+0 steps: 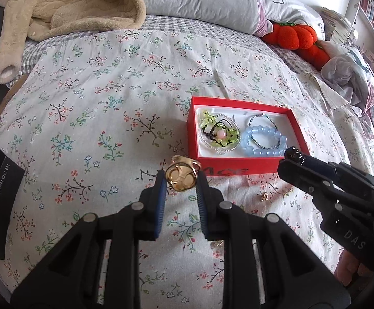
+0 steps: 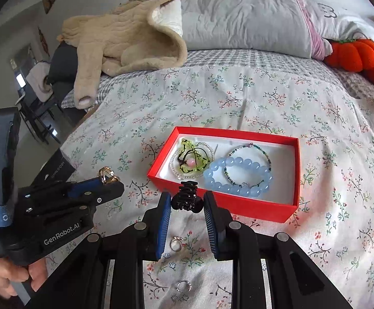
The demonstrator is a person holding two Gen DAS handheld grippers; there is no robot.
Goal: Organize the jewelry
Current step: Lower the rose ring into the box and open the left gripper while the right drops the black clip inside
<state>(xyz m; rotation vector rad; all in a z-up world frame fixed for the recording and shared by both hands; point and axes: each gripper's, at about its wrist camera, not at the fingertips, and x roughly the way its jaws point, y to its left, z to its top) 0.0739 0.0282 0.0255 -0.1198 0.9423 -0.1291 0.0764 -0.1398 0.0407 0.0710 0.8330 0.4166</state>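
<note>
from the left wrist we look steeply down our left tongs (image 1: 181, 182), narrowed on a gold hair clip (image 1: 183, 177) pinched between the blue pads and lifted clear of the floral bedspread (image 1: 104, 97). just beyond stands the red box (image 1: 241, 166), with a green beaded bracelet (image 1: 219, 132) on its left side and a blue bead bracelet (image 1: 263, 141) on its right. our right tongs (image 1: 294, 155) reach in from the right, near the box's front corner.

from the right wrist, our right tongs (image 2: 187, 203) tilt down, clamped on a black claw clip (image 2: 187, 202) held just before the box's near wall. two silver rings (image 2: 176, 244) lie on the bedspread below. at left, a hand (image 2: 4, 278) grips the left tongs' handle.
</note>
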